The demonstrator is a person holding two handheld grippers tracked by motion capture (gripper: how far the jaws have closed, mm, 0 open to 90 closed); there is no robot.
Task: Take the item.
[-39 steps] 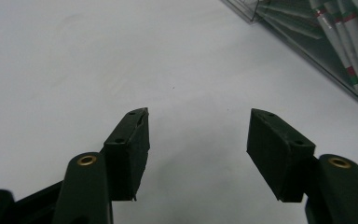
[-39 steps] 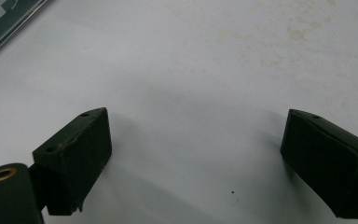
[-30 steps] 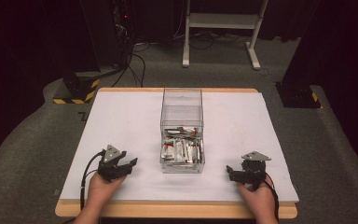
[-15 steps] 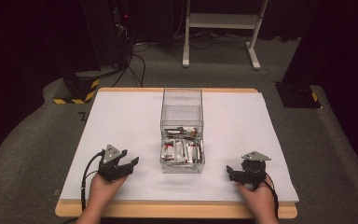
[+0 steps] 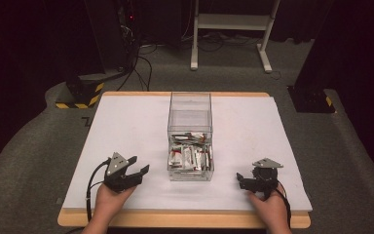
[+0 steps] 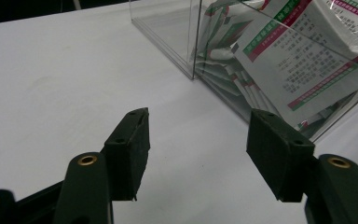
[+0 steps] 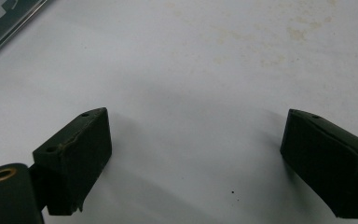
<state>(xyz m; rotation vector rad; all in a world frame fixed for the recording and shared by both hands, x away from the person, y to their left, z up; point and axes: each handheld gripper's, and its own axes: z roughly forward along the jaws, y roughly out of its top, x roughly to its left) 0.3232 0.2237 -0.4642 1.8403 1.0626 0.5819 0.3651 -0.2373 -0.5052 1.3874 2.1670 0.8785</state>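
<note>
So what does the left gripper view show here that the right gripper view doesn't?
Left gripper view: the clear box seen close from the side, with printed white sachets bearing green and red stripes leaning against its wall, just beyond the left claw.

Right gripper view: faint yellowish stains on the surface ahead of the right claw; a sliver of something dark edges the top left corner.

Both: two black jaws standing wide apart with nothing between them, over the white table cover.

The black two-jaw left gripper (image 5: 139,171) is held low in the person's left hand (image 5: 108,199) — jaws wide apart. The black right gripper (image 5: 240,179), in the right hand (image 5: 269,207), is spread too — empty.
</note>
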